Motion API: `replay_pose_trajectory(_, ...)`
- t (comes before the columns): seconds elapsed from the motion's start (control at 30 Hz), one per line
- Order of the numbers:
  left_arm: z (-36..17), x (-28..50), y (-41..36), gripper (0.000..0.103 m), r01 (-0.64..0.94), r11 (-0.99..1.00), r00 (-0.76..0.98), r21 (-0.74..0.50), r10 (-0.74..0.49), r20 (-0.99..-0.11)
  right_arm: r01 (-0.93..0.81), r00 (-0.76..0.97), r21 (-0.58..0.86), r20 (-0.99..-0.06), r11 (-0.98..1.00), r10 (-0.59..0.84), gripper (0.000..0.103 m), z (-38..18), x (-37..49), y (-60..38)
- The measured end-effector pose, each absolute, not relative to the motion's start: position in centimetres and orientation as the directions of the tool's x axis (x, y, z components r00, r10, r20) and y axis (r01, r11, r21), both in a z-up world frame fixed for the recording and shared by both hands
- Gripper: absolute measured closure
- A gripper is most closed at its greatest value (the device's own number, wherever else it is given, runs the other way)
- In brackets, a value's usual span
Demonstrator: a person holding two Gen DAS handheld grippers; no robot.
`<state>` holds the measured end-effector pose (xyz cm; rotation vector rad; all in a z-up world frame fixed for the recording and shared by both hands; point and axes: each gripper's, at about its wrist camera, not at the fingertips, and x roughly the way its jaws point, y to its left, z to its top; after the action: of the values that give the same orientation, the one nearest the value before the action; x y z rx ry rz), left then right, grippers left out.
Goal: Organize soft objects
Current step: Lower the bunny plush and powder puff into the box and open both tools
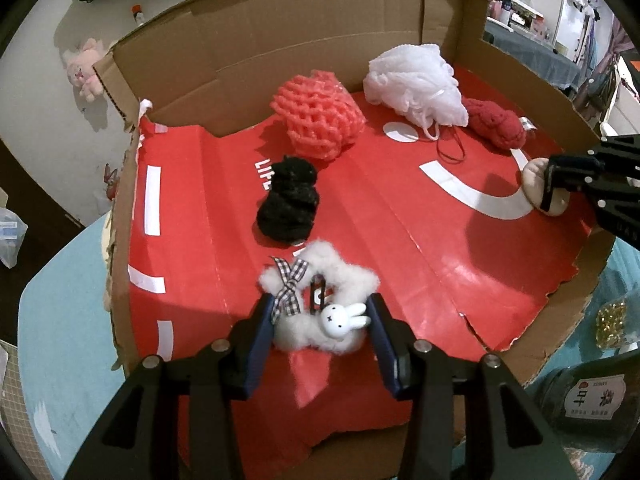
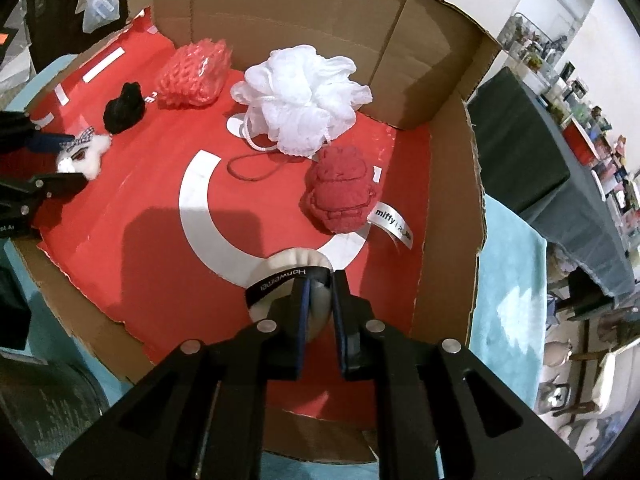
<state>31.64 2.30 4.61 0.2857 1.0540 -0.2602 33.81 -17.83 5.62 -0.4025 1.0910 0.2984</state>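
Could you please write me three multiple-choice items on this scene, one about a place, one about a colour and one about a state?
1. Where is the white mesh bath pouf?
A. on the blue mat outside
B. on the red liner near the cardboard back wall
C. between gripper fingers

2. What colour is the fuzzy scrunchie beside the coral foam net?
A. black
B. yellow
C. green

3. How is the right gripper?
A. wide open, empty
B. shut on the beige powder puff
C. out of view

Key: 1 B, it lies by the wall; 2 A, the black scrunchie shows it; 3 B, the fingers pinch the puff.

Powder puff [image 2: 280, 280] partly behind the fingers [image 2: 300, 312]
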Motion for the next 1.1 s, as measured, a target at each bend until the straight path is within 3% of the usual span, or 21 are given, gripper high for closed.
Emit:
replay_pose_trajectory(0.23,5.6,31.3,1.9,0.036,0.364,0.925,0.499,0.108,-0.096,-0.861,-0.433,0.419,-0.143,-0.906,0.890,0.058,0.089,5.9,33.6,-17.9)
replay_pose_trajectory(0.3,6.0,31.1,1.9,0.029,0.362,0.925,0.514,0.115,-0.094,-0.853,-0.435,0.415,-0.133,-0.907,0.890,0.068,0.085,6.1,33.6,-18.0)
replay_pose_trajectory(0.43,7.1,30.3,2.1,0.028,0.356,0.927,0.538,0.113,-0.105,-0.836,-0.440,0.411,-0.106,-0.907,0.892,0.095,0.072,6.6,33.1,-18.0)
replay_pose_trajectory(0.5,7.5,29.8,2.2,0.027,0.356,0.928,0.544,0.106,-0.114,-0.831,-0.439,0.422,-0.112,-0.901,0.892,0.095,0.024,7.0,32.9,-17.9)
replay_pose_trajectory(0.53,7.8,29.5,2.2,0.026,0.358,0.928,0.549,0.105,-0.118,-0.827,-0.440,0.435,-0.113,-0.894,0.891,0.102,0.021,7.3,32.7,-17.8)
replay_pose_trajectory(0.9,11.4,25.9,1.5,0.011,0.347,0.933,0.635,0.095,-0.160,-0.756,-0.353,0.527,-0.158,-0.848,0.922,0.056,0.021,11.3,31.3,-18.8)
replay_pose_trajectory(1.1,11.1,25.7,1.6,0.011,0.343,0.936,0.627,0.081,-0.164,-0.761,-0.315,0.500,-0.316,-0.857,0.895,-0.127,0.021,8.4,33.6,-18.5)
